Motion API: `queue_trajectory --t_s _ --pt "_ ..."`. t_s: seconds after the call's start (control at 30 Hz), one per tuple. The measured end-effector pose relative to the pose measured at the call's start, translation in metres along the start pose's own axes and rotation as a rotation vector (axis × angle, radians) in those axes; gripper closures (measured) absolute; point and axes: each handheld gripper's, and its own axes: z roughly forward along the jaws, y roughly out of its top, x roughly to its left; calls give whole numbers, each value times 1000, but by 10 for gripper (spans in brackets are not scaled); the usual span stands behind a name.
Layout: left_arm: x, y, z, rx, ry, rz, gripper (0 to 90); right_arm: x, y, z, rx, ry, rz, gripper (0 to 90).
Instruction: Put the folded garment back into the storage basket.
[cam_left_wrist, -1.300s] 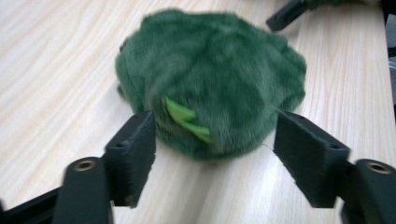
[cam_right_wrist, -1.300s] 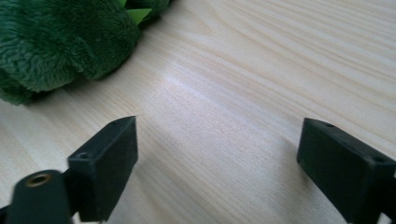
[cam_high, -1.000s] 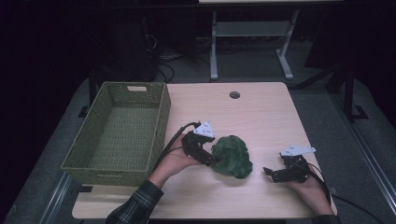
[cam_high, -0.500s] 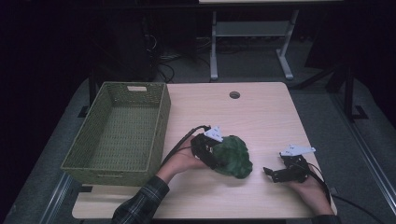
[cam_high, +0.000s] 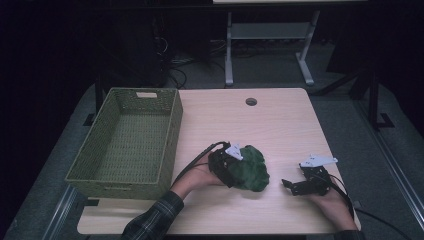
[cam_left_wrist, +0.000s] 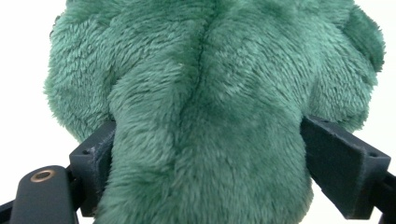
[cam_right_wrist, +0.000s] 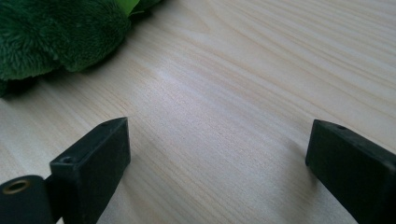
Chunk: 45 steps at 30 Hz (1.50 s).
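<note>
The left claw (cam_high: 235, 167) has advanced, now pinching the green plush (cam_high: 250, 167); right claw (cam_high: 292, 186) spread, near the table edge (cam_high: 320, 231).

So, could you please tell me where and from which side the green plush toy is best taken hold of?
Probably around the narrower, rounded end of the green plush toy, coming in low from the basket side. The left gripper has its fingers on either side of that end, where soft pile should compress between them. The right gripper rests open on the table.
</note>
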Motion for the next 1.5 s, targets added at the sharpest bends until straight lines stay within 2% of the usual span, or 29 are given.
queue_trajectory --t_s 0.17,0.23,0.43,0.57,0.73,0.8,1.2,1.5 --pt "-3 -1 4 18 21 16 147 0 0 0 0 0 0 62" --pt "-4 -2 6 11 31 15 154 0 0 0 0 0 0 62" --pt "-4 -4 4 4 32 19 260 0 0 0 -2 0 -1 62" --pt "-5 -3 0 11 30 26 408 0 0 0 -1 0 -1 62" --pt "-5 -3 -2 11 17 -7 583 0 0 0 -1 0 0 62" --pt "-5 -3 -3 18 14 -14 621 0 0 0 -1 0 0 62" --pt "-2 -4 -8 -4 -23 -68 647 0 0 0 -2 0 -1 62" --pt "-5 3 -20 -31 -38 -83 662 0 0 0 -2 0 -2 62"
